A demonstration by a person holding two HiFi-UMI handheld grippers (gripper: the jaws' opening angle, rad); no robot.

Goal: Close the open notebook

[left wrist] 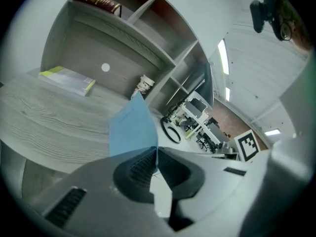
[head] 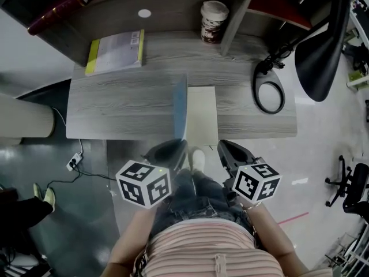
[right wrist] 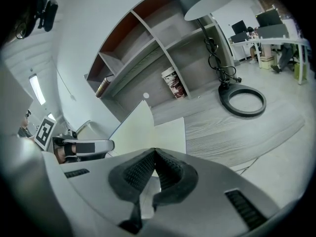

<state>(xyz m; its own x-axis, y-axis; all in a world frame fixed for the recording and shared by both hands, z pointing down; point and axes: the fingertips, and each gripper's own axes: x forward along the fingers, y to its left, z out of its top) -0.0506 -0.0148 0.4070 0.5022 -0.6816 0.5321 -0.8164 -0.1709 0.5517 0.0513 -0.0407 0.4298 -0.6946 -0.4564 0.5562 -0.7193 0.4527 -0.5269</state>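
Notebook (head: 202, 117) at the desk's (head: 115, 105) near edge; its upright blue cover (head: 180, 105) is pinched by the left gripper (head: 168, 152); the right gripper (head: 233, 152) is pressed together, empty; if the thin cover is let slip, it may be dropped back open.

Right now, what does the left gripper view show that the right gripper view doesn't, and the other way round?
Only the left gripper view shows the notebook's raised blue cover, pinched between that gripper's fingers, and a yellow-edged book farther back on the desk. Only the right gripper view shows the cream inner pages and the lamp head. Both show the paper cup and the black ring base.
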